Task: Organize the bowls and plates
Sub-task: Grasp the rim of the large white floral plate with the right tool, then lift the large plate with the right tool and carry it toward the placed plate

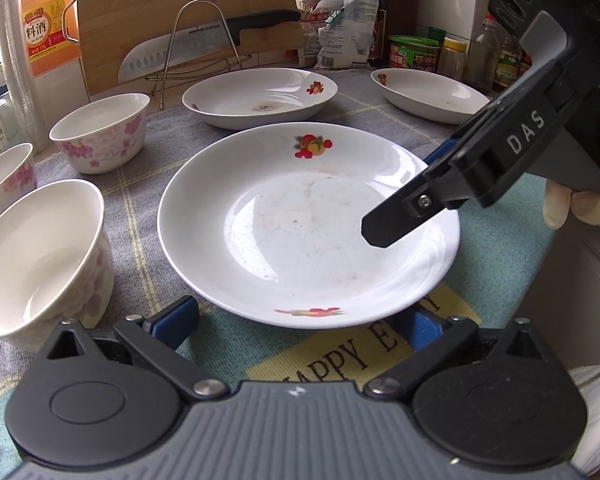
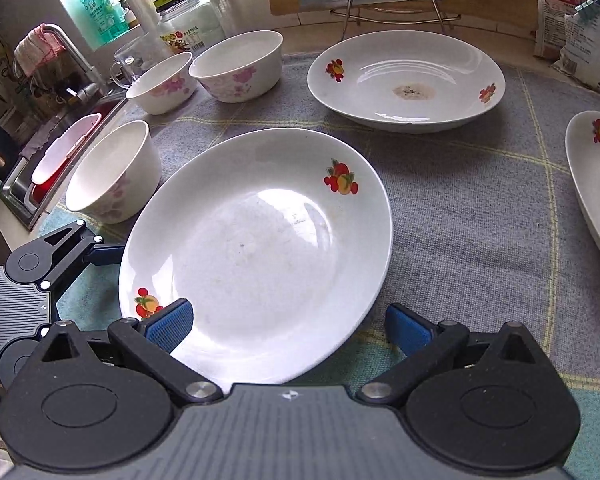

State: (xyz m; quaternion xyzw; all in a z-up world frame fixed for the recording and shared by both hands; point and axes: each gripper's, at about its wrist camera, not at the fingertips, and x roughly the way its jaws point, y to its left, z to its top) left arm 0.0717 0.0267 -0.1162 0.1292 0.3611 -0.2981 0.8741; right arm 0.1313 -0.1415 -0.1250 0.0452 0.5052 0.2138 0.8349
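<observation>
A white plate with fruit prints (image 1: 308, 224) (image 2: 256, 252) lies on the grey cloth nearest me. My left gripper (image 1: 300, 320) is open with its blue pads either side of the plate's near rim. My right gripper (image 2: 288, 328) is open too, one finger above the plate and one below its rim; it shows in the left wrist view (image 1: 404, 216) over the plate's right side. Two more fruit plates (image 1: 260, 96) (image 1: 428, 94) lie behind. Three floral bowls (image 1: 104, 132) (image 1: 40, 256) (image 1: 4, 176) stand at the left.
A cutting board with a knife (image 1: 204, 44) on a wire rack stands at the back. Bottles and jars (image 1: 416, 52) line the back right, a cooking wine jug (image 1: 48, 20) the back left. A sink (image 2: 56, 152) lies left of the counter.
</observation>
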